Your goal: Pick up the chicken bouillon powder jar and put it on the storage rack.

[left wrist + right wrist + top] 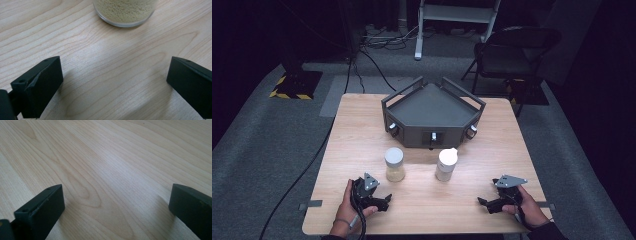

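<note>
Two jars stand mid-table on the wooden table. The left one is a clear jar with a white lid, holding pale yellow grains. The right one is a white lidded bottle. My left gripper rests near the front edge, below and left of the clear jar, jaws wide apart with nothing between them. In the left gripper view the base of the grain jar stands just ahead. My right gripper lies at the front right, open over bare wood.
A dark grey angular tray-like box with knobs on its front sits at the back of the table. Beyond the table are a black chair, a white stand and floor cables.
</note>
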Available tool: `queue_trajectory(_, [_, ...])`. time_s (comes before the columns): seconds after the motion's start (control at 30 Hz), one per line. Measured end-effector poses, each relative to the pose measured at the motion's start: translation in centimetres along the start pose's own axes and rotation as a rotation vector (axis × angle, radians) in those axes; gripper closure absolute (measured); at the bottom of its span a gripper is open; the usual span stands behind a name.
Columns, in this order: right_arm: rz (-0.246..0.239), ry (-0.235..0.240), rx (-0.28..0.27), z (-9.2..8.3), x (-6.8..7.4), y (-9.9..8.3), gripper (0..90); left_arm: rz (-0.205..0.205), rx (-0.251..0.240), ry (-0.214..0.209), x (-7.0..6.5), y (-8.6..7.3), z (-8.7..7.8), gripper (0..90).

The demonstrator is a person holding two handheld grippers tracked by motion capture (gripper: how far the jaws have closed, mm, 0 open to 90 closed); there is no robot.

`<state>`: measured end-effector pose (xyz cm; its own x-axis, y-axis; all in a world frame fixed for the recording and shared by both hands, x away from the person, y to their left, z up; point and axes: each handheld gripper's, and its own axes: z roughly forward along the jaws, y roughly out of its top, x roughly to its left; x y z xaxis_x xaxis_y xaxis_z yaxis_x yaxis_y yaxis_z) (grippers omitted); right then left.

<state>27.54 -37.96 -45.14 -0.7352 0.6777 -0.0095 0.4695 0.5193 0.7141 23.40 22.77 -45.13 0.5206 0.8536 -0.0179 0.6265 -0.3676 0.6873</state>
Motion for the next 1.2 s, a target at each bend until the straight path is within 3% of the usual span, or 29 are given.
queue_trajectory(0.57, [0.002,-0.002,0.0,0.0,0.0,0.0,0.0,0.006,-0.001,-0.007,0.2,-0.1,-0.1,0.0])
queue_trajectory(0.87, [0.002,-0.002,0.0,0.0,0.0,0.0,0.0,-0.016,-0.015,-0.024,0.7,-0.3,-0.2,0.5])
queue_trajectory(1.2, [0.002,-0.002,-0.001,0.0,0.0,0.0,0.0,-0.022,-0.097,-0.011,0.3,-0.6,-1.1,1.0])
